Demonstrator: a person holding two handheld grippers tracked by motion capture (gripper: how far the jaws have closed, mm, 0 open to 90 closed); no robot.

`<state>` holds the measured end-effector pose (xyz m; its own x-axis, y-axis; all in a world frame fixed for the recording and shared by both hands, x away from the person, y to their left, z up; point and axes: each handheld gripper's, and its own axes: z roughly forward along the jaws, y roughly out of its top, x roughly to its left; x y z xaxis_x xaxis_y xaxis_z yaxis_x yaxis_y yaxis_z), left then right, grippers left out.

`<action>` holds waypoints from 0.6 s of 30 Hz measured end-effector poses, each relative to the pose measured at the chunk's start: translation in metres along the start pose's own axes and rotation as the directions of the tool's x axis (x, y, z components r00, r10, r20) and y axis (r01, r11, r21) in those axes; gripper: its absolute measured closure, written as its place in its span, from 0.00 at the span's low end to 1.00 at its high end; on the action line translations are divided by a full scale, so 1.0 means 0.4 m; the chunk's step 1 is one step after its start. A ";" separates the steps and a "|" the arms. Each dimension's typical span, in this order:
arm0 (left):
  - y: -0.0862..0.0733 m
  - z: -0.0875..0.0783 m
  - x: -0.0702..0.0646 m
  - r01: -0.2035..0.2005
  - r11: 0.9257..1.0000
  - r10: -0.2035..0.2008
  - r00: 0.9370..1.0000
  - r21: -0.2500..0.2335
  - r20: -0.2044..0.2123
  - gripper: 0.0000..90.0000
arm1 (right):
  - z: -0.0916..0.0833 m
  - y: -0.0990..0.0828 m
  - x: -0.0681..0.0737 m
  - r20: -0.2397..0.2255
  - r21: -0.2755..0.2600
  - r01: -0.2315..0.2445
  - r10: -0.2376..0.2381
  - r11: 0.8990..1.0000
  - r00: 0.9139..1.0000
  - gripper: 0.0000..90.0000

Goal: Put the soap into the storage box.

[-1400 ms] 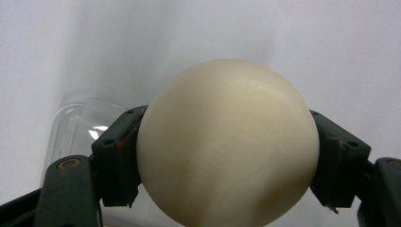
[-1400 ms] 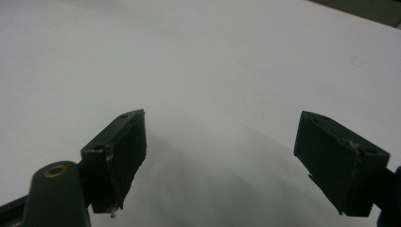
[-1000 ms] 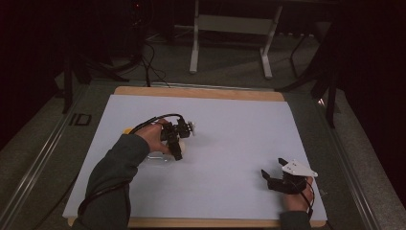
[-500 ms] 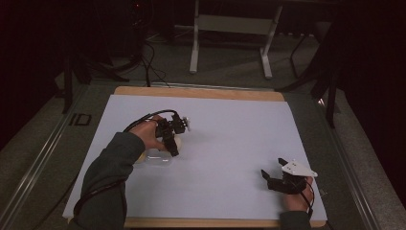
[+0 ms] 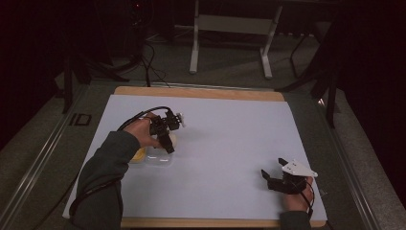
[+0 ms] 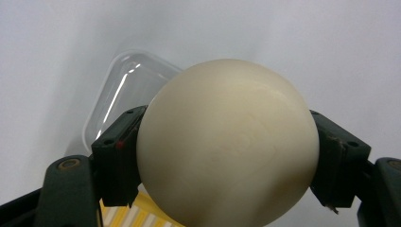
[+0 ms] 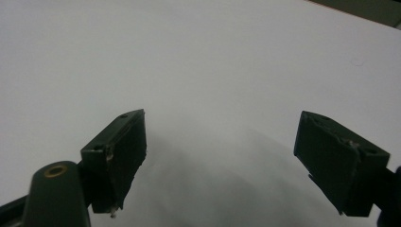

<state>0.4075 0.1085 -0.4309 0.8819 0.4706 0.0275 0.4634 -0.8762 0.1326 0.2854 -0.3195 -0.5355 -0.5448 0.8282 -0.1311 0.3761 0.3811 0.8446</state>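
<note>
cream ball (image 6: 222,142) in left hand-held gripper (image 6: 222,156)

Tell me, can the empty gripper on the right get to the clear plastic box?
Probably yes. The right gripper is open and holds nothing, and only bare white sheet lies between it and the clear box. The left gripper, holding the cream ball, hovers right over the box, though.

No legible text or labels

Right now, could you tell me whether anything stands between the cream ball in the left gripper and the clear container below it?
Nothing visible does. The left gripper is shut on the cream ball, and the clear container sits open-topped just below and behind it.
</note>
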 end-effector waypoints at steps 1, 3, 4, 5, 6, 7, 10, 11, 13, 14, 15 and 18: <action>-0.002 0.000 0.001 0.006 1.000 -0.006 1.000 0.001 -0.001 0.27 | 0.000 0.000 0.000 0.000 0.000 0.000 0.000 1.000 1.000 0.20; -0.007 0.000 0.004 0.009 1.000 -0.009 1.000 0.006 -0.009 0.27 | 0.000 0.000 0.000 0.000 0.000 0.001 -0.001 1.000 1.000 0.20; -0.009 -0.001 0.006 0.012 1.000 -0.012 1.000 0.009 -0.012 0.27 | 0.000 0.000 0.000 0.000 0.000 0.001 -0.001 1.000 1.000 0.20; -0.011 -0.002 0.009 0.016 1.000 -0.016 1.000 0.010 -0.012 0.27 | 0.000 0.000 0.000 0.000 -0.001 0.000 0.000 1.000 1.000 0.20; -0.013 -0.003 0.011 0.021 1.000 -0.021 1.000 0.011 -0.010 0.27 | 0.000 0.000 0.000 0.000 -0.001 0.001 -0.001 1.000 1.000 0.20; -0.015 -0.004 0.013 0.024 1.000 -0.024 1.000 0.010 -0.012 0.27 | 0.000 0.000 0.000 -0.001 -0.001 0.000 0.000 1.000 1.000 0.20; -0.020 -0.007 0.015 0.032 0.999 -0.032 0.999 0.010 -0.017 0.27 | 0.000 0.000 0.000 -0.001 0.000 0.000 0.000 1.000 1.000 0.20; -0.020 -0.007 0.015 0.032 0.999 -0.032 0.999 0.010 -0.017 0.27 | 0.000 0.000 0.000 -0.001 0.000 0.000 0.000 1.000 1.000 0.20; -0.023 -0.008 0.018 0.035 0.999 -0.034 0.999 0.010 -0.017 0.27 | 0.000 0.000 -0.001 -0.001 -0.001 0.000 0.000 1.000 1.000 0.20; -0.025 -0.009 0.019 0.039 0.999 -0.039 0.999 0.007 -0.017 0.27 | 0.000 0.000 -0.001 0.000 -0.001 -0.001 0.001 1.000 1.000 0.20; -0.027 -0.009 0.020 0.045 0.999 -0.045 0.999 0.006 -0.016 0.27 | 0.000 0.000 -0.001 0.000 -0.001 -0.001 0.001 1.000 1.000 0.20; -0.032 -0.012 0.024 0.057 0.998 -0.057 0.998 0.003 -0.016 0.27 | 0.000 0.000 0.000 0.000 -0.001 0.000 0.000 1.000 1.000 0.20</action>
<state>0.4097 0.1248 -0.4277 0.8525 0.5216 0.0354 0.5134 -0.8481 0.1309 0.2852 -0.3196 -0.5354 -0.5446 0.8283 -0.1315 0.3755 0.3810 0.8449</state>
